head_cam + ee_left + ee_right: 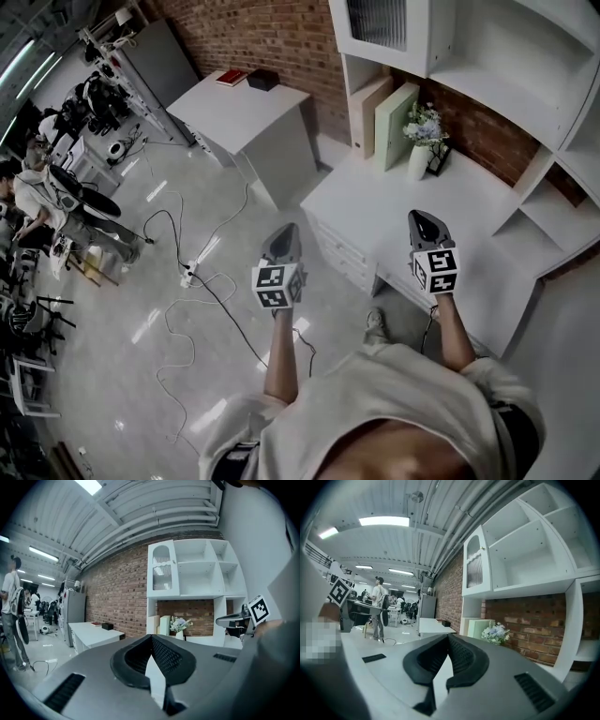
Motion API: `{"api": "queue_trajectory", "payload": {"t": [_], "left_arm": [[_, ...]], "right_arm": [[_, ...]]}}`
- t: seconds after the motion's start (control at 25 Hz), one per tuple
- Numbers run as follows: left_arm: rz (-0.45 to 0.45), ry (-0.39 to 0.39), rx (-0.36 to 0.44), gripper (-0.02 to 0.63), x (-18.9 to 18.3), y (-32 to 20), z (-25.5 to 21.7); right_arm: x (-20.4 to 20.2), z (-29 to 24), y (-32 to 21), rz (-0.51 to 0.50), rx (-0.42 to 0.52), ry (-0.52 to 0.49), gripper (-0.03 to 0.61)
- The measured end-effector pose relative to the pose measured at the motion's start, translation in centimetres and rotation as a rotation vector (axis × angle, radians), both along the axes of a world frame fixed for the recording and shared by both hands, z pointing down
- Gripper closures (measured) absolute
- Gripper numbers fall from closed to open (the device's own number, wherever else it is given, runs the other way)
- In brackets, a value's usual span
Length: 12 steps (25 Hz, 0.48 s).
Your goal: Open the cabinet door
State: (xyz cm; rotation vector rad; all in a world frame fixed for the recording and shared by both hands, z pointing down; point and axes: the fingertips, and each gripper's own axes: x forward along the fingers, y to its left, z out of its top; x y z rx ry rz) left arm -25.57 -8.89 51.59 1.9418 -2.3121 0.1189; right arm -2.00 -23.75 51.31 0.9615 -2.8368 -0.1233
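Note:
The white wall cabinet has a slatted glass door [380,23] at its upper left, and that door is closed; it also shows in the left gripper view as an arched door [161,571] and in the right gripper view [476,569]. My left gripper [284,232] is held over the floor in front of the desk, jaws shut and empty [151,638]. My right gripper [419,217] hovers over the desk top, well below the door, also shut on nothing [448,637]. Both point toward the cabinet and neither touches it.
A white desk [394,202] with drawers [342,253] stands under the cabinet and bears a vase of flowers [422,136] and upright boards [389,117]. Open shelves [525,66] lie right of the door. A white side table [244,108] stands at the left, with cables [187,272] on the floor and people far left.

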Motion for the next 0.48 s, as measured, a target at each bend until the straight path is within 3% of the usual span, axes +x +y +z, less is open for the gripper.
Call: {"api": "queue_trajectory", "payload": {"t": [0.48], "left_arm": [[-0.055, 0.000, 0.005, 0.588, -3.7, -10.7, -1.7]], "right_arm": [[-3.7, -1.9, -12.0, -0.030, 0.015, -0.011, 0.565]]}}
